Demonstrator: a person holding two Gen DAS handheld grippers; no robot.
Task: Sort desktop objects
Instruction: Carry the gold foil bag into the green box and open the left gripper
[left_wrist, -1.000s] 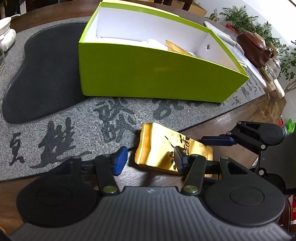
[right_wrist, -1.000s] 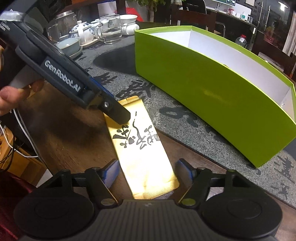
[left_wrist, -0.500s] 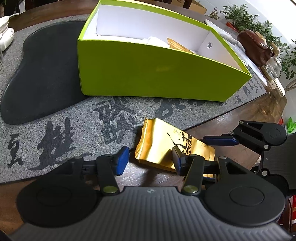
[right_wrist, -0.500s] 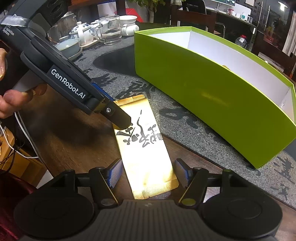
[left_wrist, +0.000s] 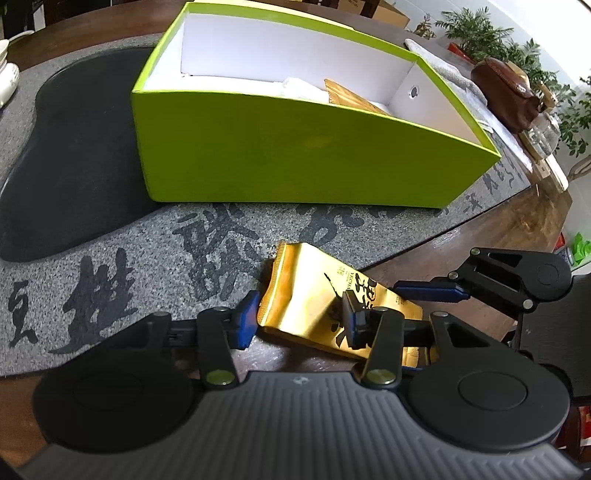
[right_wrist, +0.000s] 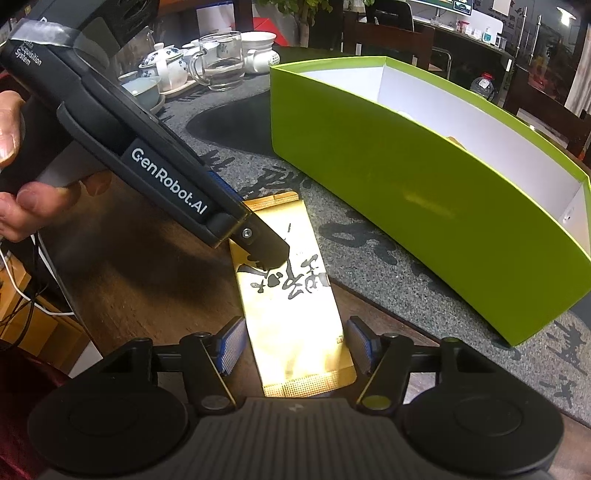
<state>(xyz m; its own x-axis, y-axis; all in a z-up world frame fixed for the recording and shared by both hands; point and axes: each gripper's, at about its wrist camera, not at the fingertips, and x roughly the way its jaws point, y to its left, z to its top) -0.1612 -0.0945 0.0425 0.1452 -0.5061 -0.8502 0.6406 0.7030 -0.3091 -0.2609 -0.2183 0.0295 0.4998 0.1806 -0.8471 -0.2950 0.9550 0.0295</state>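
The pouch (left_wrist: 314, 295) — gold foil with black brush characters — lies flat, half on the wooden table (right_wrist: 122, 258), half on the grey mat (left_wrist: 110, 258), at about six o'clock from the green box (left_wrist: 295, 155). The left gripper (left_wrist: 299, 321) straddles its upper end; its jaws are closing, one blue pad just at the pouch's edge, the other over its printed face, and I cannot tell whether they press yet. The right gripper (right_wrist: 293, 347) straddles the lower, sealed end, jaws closing too — small gaps still show on both sides. Inside the box, toward one o'clock, lies another gold pouch (left_wrist: 351, 98).
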